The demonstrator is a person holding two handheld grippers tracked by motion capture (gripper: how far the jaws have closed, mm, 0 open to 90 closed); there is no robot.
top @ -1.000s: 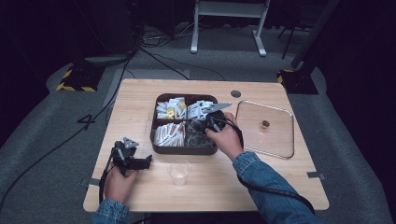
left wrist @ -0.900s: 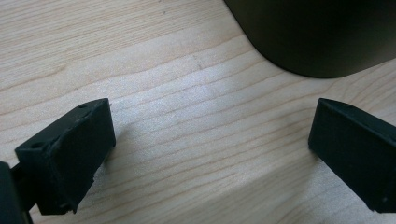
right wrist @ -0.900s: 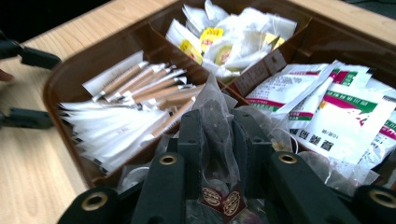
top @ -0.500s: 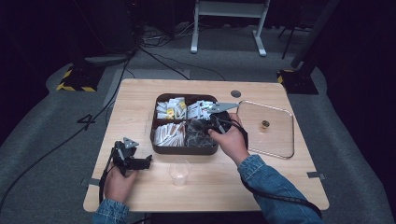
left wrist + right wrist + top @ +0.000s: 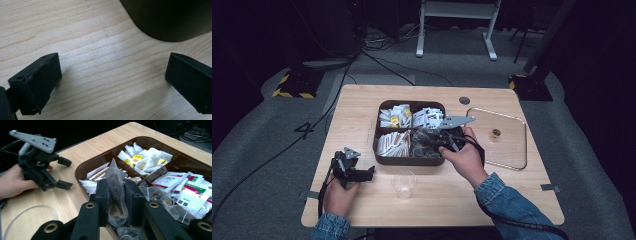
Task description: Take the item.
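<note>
Right gripper [image 5: 115, 195] clamped on translucent mesh tea bag of dark leaves [image 5: 115, 192], just above near right compartment of dark brown divided tray [image 5: 380, 150].

Nearest: clear plastic cup [image 5: 404, 184], upright on pale wooden table [image 5: 362, 105], just in front of tray. Left gripper [image 5: 112, 82] resting low on bare wood, jaws wide apart, nothing between, tray corner close ahead. Tray compartments packed with white sachets and paper packets. Right of tray: flat clear lid with small knob [image 5: 496, 133].

Tray [image 5: 384, 157] mid-table (w/ packets inside); cup [image 5: 404, 183] in front, lid [image 5: 512, 145] right.
</note>
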